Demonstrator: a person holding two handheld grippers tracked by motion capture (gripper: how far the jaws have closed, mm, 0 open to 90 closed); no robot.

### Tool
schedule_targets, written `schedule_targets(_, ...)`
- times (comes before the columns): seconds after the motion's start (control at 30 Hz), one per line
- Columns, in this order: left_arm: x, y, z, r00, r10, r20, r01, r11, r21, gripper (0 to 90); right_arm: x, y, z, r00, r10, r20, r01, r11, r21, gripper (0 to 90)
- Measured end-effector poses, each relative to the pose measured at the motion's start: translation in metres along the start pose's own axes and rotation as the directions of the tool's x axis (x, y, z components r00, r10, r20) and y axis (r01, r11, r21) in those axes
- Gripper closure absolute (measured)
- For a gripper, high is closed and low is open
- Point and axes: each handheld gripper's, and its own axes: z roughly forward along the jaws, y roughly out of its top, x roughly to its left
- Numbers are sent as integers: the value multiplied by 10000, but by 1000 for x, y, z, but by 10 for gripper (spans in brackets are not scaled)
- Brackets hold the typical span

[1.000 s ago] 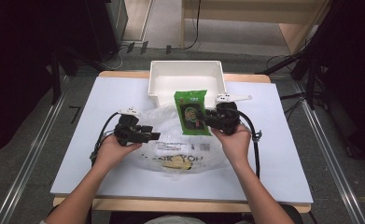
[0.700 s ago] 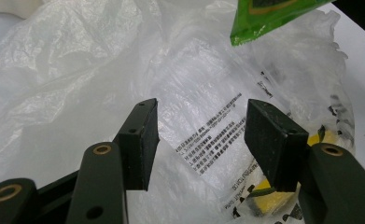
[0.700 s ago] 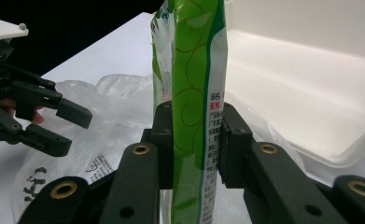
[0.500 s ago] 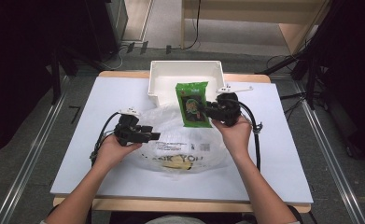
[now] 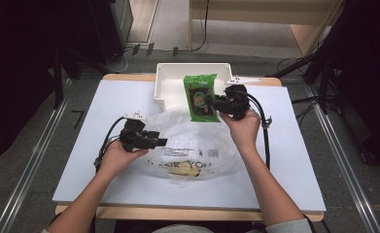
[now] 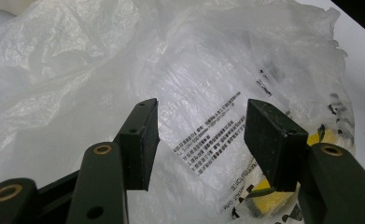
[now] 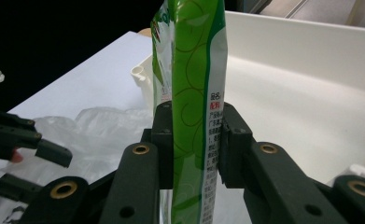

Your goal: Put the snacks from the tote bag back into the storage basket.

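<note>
Over the bin: right gripper (image 5: 218, 103) clamps the green packet (image 5: 200, 97) above the white bin (image 5: 164, 83).
Advice: lower it flat inside before releasing.
Left gripper (image 5: 154, 142): jaws apart, beside the plastic bag (image 5: 197, 150).

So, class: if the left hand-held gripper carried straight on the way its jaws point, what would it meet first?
Most likely the clear plastic bag lying directly ahead of the open left hand-held gripper; depth is hard to judge.

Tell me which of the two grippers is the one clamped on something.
The right gripper: its jaws pinch the green packet. The left gripper is open above the plastic bag.
</note>
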Motion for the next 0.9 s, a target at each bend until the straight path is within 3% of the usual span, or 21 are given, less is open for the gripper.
schedule_targets(0.57, -1, 0, 1, 10000, 56, -52, -56, 10000, 31, 458, -12, 26, 14, 9992, 46, 392, -38, 9998, -214, 735)
schedule_targets(0.9, -1, 0, 2, 10000, 74, 23, -75, 10000, 66, 457, -22, 39, 32, 9969, 51, 782, -39, 9999, -153, 735)
